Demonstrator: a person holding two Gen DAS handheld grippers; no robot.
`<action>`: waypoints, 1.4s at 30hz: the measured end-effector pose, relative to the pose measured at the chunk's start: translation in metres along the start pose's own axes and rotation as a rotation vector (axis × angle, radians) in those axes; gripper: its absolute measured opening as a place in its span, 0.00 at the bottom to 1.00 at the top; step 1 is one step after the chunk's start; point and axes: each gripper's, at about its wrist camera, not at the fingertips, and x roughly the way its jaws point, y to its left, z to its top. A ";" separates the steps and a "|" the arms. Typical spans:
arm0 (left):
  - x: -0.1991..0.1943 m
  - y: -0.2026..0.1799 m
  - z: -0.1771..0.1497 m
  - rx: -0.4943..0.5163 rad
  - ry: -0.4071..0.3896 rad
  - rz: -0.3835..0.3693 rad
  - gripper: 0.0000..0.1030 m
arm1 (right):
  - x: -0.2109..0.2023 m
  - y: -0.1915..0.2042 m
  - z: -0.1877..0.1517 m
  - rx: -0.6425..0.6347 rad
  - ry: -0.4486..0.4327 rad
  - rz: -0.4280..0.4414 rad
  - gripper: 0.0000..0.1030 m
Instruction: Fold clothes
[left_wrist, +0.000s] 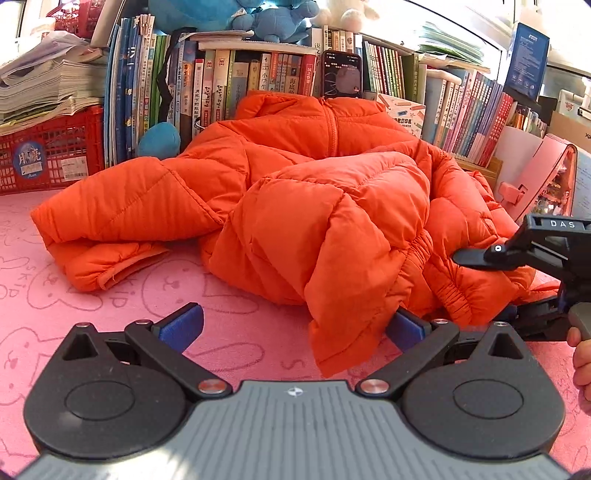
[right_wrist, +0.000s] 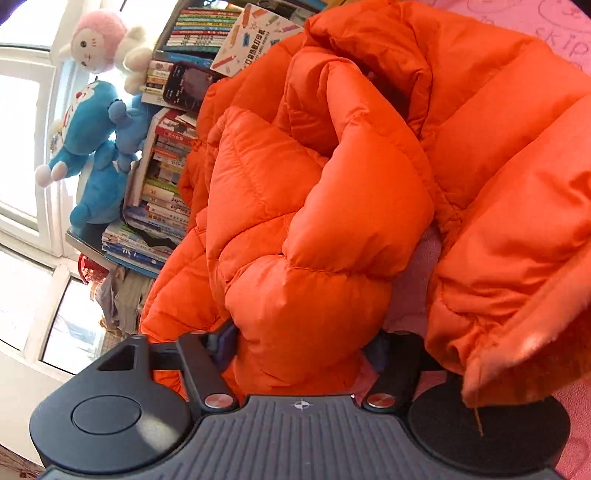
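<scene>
So the orange puffer jacket (left_wrist: 314, 206) is lying crumpled on the pink bunny-print mat (left_wrist: 92, 325), right in front of a row of books (left_wrist: 236, 85) with a phone (left_wrist: 341, 74) propped against them. Zip side is up, collar toward the books, one sleeve flopped out to the left and the other side bunched into a big lump in the middle. Not folded in any real sense yet, I'd say we're early on.

The left gripper (left_wrist: 295, 325) hovers low over the mat with its jaws spread wide. A flap of the jacket hangs down near its right blue pad (left_wrist: 404, 328), but nothing is pinched there.

The right gripper (right_wrist: 301, 349) is tilted way over on its side, and a fat quilted roll of the jacket is wedged between its jaws. From the wrist view it looks like it's squeezing that roll. The left view shows it coming in from the right edge with fabric in its mouth too.

Handling-wise this thing looks light but super puffy and springy, and the nylon shell looks slick, so I'd guess it'll slide and puff back open when let go. Grabbing a thick quilted bulge seems iffy. I'd go for the hem, the elastic cuff (left_wrist: 421, 251) or a seam line where it's thinner, then press each fold flat
</scene>
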 end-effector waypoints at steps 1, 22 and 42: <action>-0.001 0.003 0.001 -0.008 -0.002 0.002 1.00 | -0.001 -0.001 0.000 0.010 0.011 0.012 0.45; -0.068 0.052 -0.027 0.049 -0.024 0.102 1.00 | -0.161 -0.032 -0.049 -0.312 -0.181 -0.435 0.26; -0.084 0.004 -0.005 0.101 -0.189 -0.066 1.00 | -0.081 -0.016 -0.058 -0.120 0.061 0.107 0.25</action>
